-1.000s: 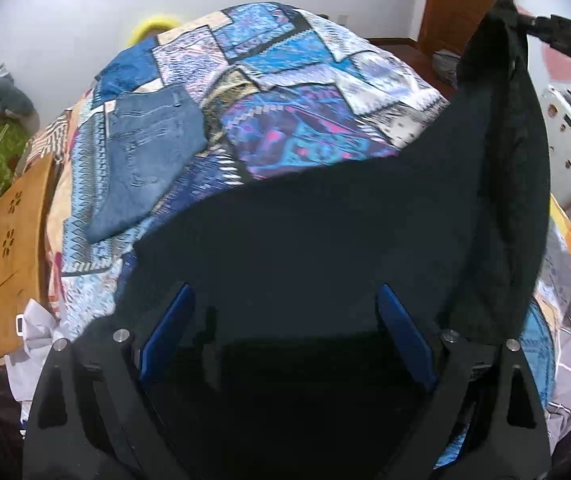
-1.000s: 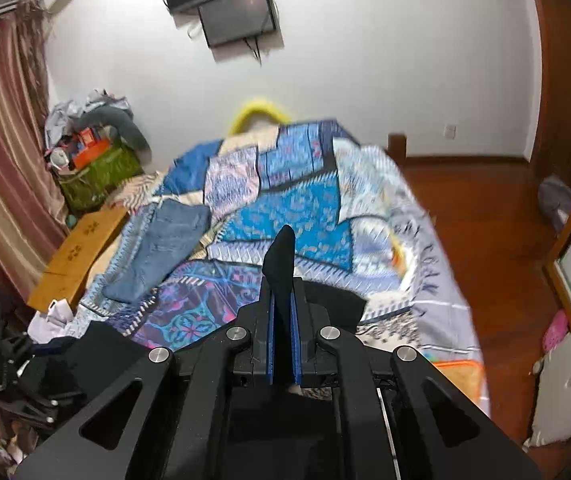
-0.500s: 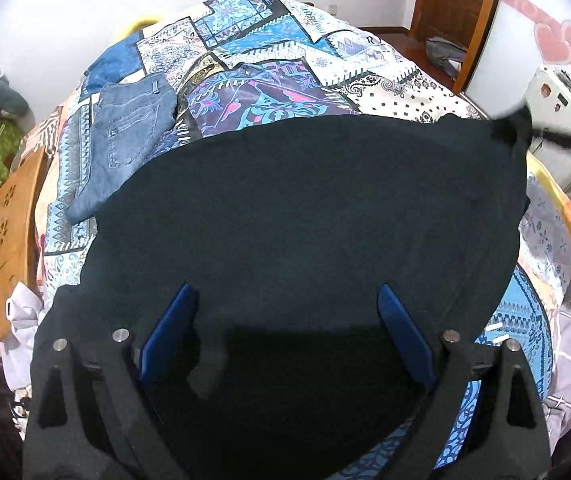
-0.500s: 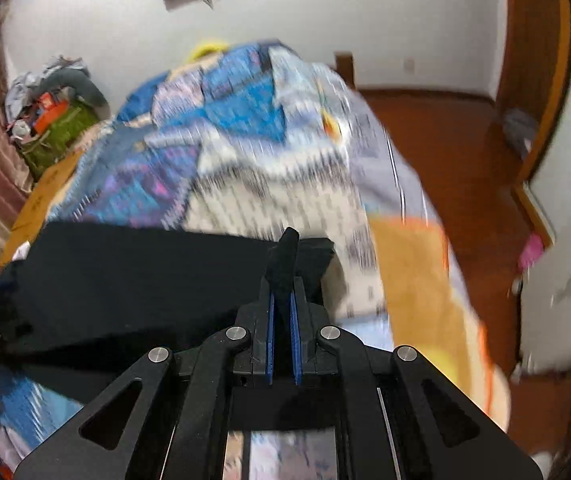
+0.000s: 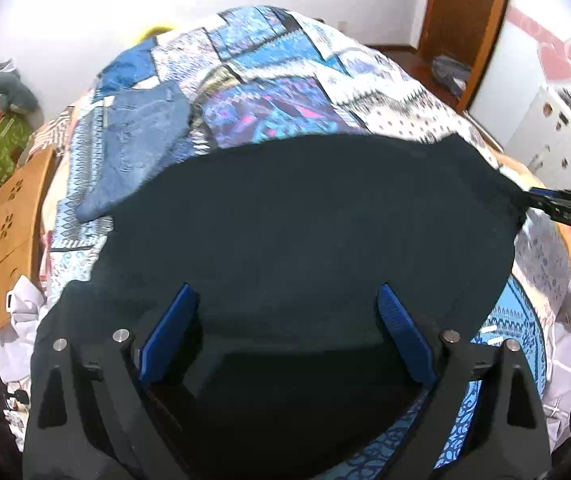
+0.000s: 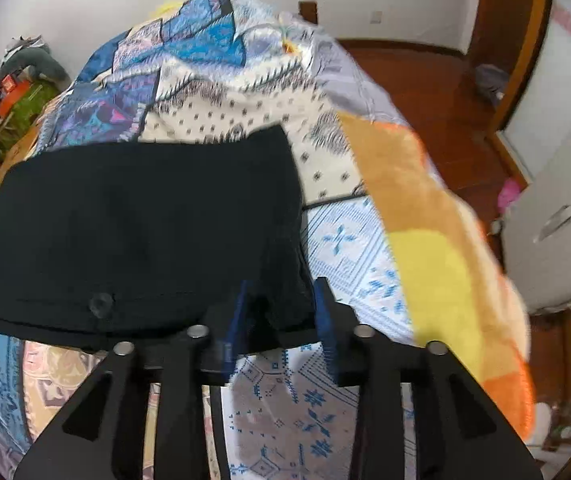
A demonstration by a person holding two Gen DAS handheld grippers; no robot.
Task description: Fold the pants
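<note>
The black pants [image 5: 309,216] lie spread flat on the patterned quilt [image 5: 285,92] of the bed. My left gripper [image 5: 285,300] is open, its blue pads wide apart over the near edge of the pants. My right gripper [image 6: 281,292] is open, its jaws parted around the corner of the black pants [image 6: 145,220]; the cloth still sits between the pads. The right gripper also shows in the left wrist view [image 5: 557,208] at the pants' far right corner.
Folded blue jeans [image 5: 137,144] lie on the quilt beyond the black pants at the left. A wooden board [image 5: 13,232] stands by the bed's left side. A white cabinet [image 6: 565,216] and wooden floor [image 6: 425,80] are to the right.
The black pants came down from hanging to lying flat on the bed. My right gripper, which was shut on the cloth, has opened. The left gripper stayed open.
</note>
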